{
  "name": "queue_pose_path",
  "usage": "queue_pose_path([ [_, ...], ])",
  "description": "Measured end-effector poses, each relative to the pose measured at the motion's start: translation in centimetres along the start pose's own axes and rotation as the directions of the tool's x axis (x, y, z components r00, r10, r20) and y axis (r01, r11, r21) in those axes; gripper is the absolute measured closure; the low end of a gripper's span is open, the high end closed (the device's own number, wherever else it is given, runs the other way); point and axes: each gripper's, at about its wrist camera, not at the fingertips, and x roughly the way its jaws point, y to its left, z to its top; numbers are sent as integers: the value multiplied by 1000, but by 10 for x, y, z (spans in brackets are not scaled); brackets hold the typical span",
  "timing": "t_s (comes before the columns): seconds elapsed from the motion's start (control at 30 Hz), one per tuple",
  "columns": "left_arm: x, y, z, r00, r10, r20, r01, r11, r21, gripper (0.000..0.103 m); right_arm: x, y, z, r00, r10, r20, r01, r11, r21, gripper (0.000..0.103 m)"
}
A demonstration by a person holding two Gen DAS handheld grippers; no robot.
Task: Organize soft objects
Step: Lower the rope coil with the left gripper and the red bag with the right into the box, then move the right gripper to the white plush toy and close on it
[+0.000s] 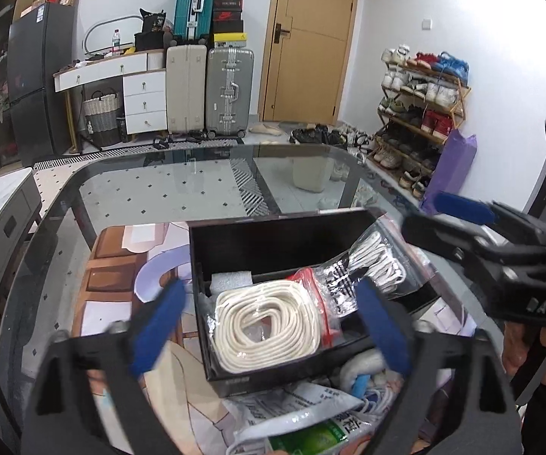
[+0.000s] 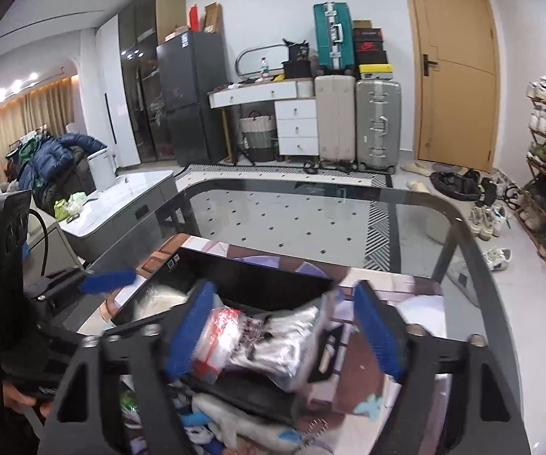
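With both bagged bundles lying in the black box near the glass table's near edge, left gripper and right gripper stand spread, pinching nothing. Coiled white cord bag placed; striped bag overhangs the box's right rim. Next, likely: fetch from the loose pile.

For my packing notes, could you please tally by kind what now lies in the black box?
Bagged cream rope coil: 1
Bagged white cord bundle: 1, lying over the right rim of the black box
White foam block: 1
Total: 3
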Motion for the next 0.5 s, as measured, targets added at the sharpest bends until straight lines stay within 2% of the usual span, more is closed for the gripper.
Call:
queue_pose_path([
  [0.07, -6, 1, -1, 1000, -10, 7, 10, 1000, -13, 0, -10, -6, -7, 1000, -13, 4, 13, 1000, 21, 7],
  [0.1, -9, 1, -3, 1000, -10, 9, 10, 1000, -20, 0, -13, -9, -10, 1000, -17, -11, 17, 999, 28, 1],
  [0.33, -27, 2, -19, 999, 34, 6, -34, 999, -12, 0, -25, -13, -47, 995, -50, -84, 54, 998, 39, 0],
  [0.5, -38, 4, -34, 999, 46, -1, -46, 999, -22, 0, -33, -13, -69, 994, -24, -109, 33, 996, 87, 0],
])
